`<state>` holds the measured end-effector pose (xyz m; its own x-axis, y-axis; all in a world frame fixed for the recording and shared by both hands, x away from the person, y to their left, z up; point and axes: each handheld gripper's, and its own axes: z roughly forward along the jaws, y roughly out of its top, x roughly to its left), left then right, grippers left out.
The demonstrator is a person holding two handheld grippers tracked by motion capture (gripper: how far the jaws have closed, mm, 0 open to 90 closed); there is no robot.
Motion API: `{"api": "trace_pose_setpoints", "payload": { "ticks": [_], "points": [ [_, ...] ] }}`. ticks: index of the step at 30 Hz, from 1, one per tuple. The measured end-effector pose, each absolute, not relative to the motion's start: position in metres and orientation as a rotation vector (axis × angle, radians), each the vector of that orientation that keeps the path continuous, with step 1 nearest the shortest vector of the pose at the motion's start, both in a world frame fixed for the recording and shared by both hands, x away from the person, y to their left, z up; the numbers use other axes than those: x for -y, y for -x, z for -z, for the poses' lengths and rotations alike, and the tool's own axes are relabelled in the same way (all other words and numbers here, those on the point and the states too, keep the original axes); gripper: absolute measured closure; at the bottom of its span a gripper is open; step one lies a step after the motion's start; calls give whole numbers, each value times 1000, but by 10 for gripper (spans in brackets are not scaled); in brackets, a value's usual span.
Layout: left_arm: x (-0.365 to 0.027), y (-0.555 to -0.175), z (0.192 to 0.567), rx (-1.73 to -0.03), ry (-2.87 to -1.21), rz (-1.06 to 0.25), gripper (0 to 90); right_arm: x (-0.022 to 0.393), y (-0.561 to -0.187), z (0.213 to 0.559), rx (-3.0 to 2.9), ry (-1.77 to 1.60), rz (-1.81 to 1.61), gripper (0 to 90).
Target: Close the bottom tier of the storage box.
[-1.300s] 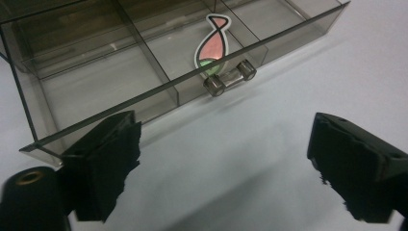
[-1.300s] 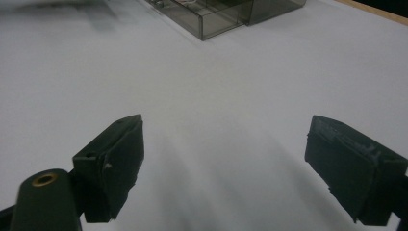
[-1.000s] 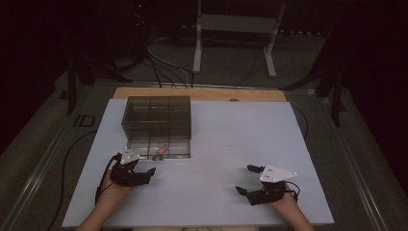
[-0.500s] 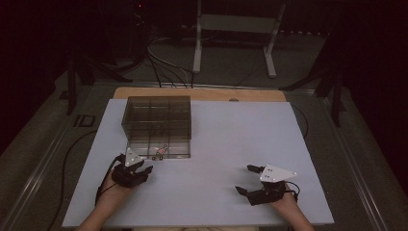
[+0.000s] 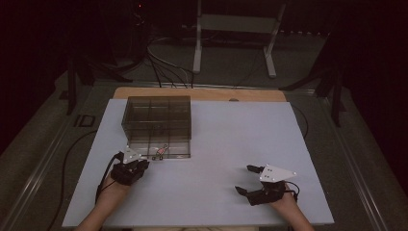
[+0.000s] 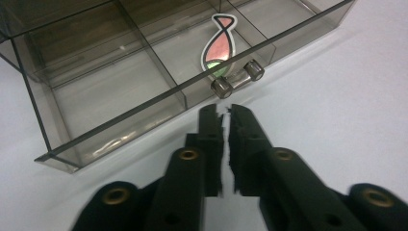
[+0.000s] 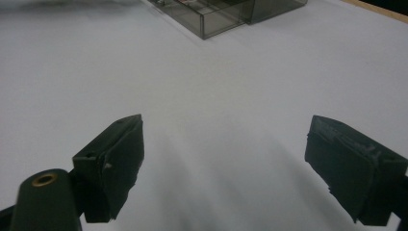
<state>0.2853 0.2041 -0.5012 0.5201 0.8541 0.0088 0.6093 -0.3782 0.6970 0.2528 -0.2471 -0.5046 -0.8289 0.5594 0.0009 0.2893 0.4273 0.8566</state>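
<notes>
Left gripper (image 6: 226, 111): jaws have just been closing, now nearly together with only a slit between and nothing in it; tips just short of the handle (image 6: 237, 79).
Handle: two small round knobs on the near wall of the box.
Smoked clear box (image 5: 159, 126): divided into compartments, left of centre on the white table (image 5: 231, 144); fish sticker (image 6: 219, 44) on its near wall.
Right gripper (image 7: 223, 149): jaws wide, empty, over bare table at near right, well apart from the box.
</notes>
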Motion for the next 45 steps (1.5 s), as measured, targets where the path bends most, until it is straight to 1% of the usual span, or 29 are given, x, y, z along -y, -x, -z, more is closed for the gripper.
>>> {"api": "trace_pose_setpoints", "payload": {
  "ticks": [6,11,14,36,45],
  "points": [
    [-203,-286,501,-1135,-2143,-488,890,246,-253,505,-2403,-733,-1355,136],
    [-200,-286,502,-1122,-2156,-487,894,247,-253,505,-2403,-733,-1354,135],
    [-198,-289,502,-1115,-2166,-517,894,247,-253,505,-2402,-732,-1355,135],
    [-194,-296,509,-1109,-2199,-510,895,247,-252,504,-2401,-732,-1354,135],
    [-191,-305,510,-1114,-2201,-532,895,248,-252,504,-2395,-737,-1357,135]
  ]
}}
